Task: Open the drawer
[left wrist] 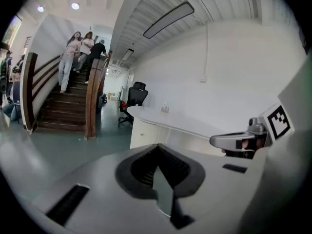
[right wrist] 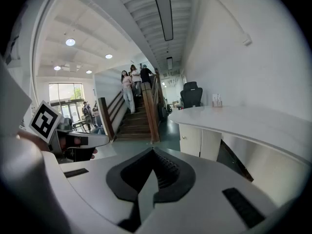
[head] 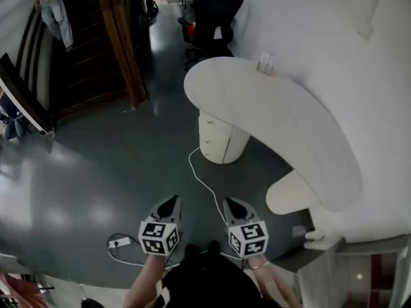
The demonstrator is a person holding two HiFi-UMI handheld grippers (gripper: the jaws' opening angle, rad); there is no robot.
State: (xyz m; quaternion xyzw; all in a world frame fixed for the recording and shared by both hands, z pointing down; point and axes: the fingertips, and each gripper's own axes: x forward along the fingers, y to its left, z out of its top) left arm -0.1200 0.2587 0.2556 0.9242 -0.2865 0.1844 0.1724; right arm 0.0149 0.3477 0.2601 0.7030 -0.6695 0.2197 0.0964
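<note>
Snaking white cable point(head: 200, 178) lies before drawer cabinet point(head: 215, 136).

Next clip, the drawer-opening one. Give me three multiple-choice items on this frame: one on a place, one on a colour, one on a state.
1. Where does the drawer unit stand?
A. under the rounded end of the white desk
B. on top of the desk
C. well apart from the desk

2. What colour is the office chair?
A. white
B. black
C. red

3. How do the jaws of the left gripper stand?
A. wide open
B. closed on the drawer unit
C. together, with nothing between them

Answers:
1 A: the head view shows the desk's rounded end over the unit.
2 B: the chair is black in every view.
3 C: the left gripper view shows the jaws meeting with nothing held.
</note>
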